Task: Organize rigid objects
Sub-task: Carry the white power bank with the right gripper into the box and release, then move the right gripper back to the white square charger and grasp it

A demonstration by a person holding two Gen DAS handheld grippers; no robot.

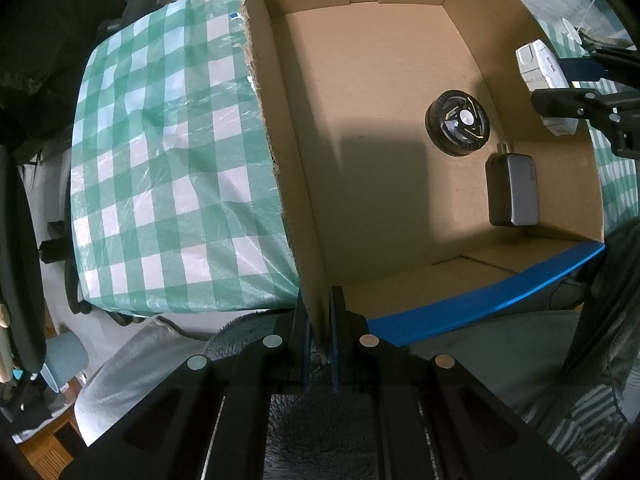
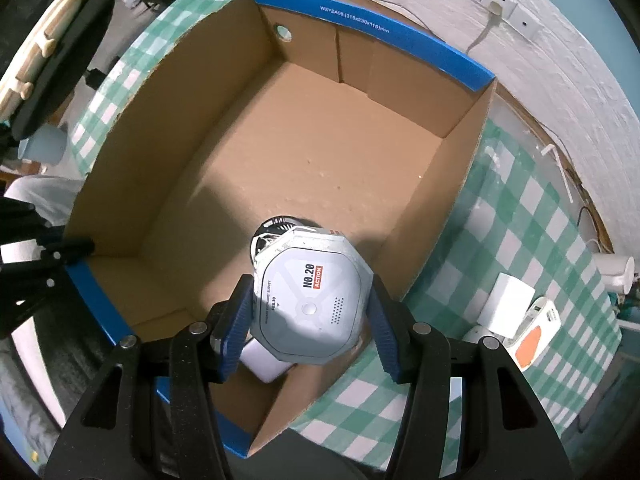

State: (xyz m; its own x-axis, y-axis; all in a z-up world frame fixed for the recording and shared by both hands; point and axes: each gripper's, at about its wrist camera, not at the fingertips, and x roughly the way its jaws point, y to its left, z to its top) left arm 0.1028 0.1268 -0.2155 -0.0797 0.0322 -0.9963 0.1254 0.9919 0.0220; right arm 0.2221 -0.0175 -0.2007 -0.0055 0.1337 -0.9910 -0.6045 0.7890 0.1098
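Pinching the box's (image 1: 276, 148) near wall, the left gripper (image 1: 319, 344) is sitting almost closed, its blue pads on either side of the cardboard edge at the corner where the blue-taped rim (image 1: 484, 294) begins. Inside, most of the floor is lying bare toward the far wall; a black fan (image 1: 458, 123) and a grey charger (image 1: 513, 189) are crowding the right-hand wall. The right gripper (image 2: 312, 322) is hanging over that same side, its jaws spread wide and clamping a white octagonal case (image 2: 314, 300) between the blue pads, above the fan (image 2: 276, 228) and charger (image 2: 264, 362). Beyond the box, on the checked cloth (image 2: 516, 220), a white cube (image 2: 506, 306) and an orange-patched device (image 2: 534, 334) are lying near the wall.
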